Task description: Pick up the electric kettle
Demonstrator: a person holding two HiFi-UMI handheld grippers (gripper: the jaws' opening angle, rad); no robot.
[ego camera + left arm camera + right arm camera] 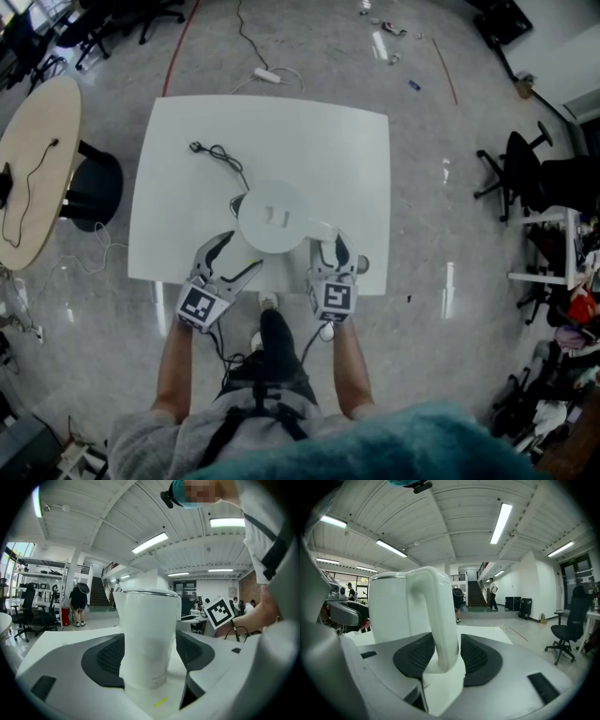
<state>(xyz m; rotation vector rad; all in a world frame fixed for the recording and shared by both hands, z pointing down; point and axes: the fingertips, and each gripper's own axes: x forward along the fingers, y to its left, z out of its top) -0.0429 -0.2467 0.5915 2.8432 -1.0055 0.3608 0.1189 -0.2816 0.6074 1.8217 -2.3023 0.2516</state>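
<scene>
The white electric kettle (272, 217) stands near the front edge of the white table (309, 131), lid on. Its black cord (220, 159) trails off to the back left. My left gripper (236, 253) sits at the kettle's front left. In the left gripper view the kettle body (150, 639) stands upright between the spread jaws of the left gripper (150, 654), and I see no pad pressing on it. My right gripper (330, 248) is at the front right. There the curved handle (440, 620) runs down between the two dark pads of the right gripper (443, 656), with a thin gap showing.
A round tan table (37, 159) with a black stool (94, 187) beside it stands to the left. Black office chairs (511, 173) and clutter fill the right side. A power strip (267, 75) lies on the floor behind the table. A person stands far off in the room (78, 604).
</scene>
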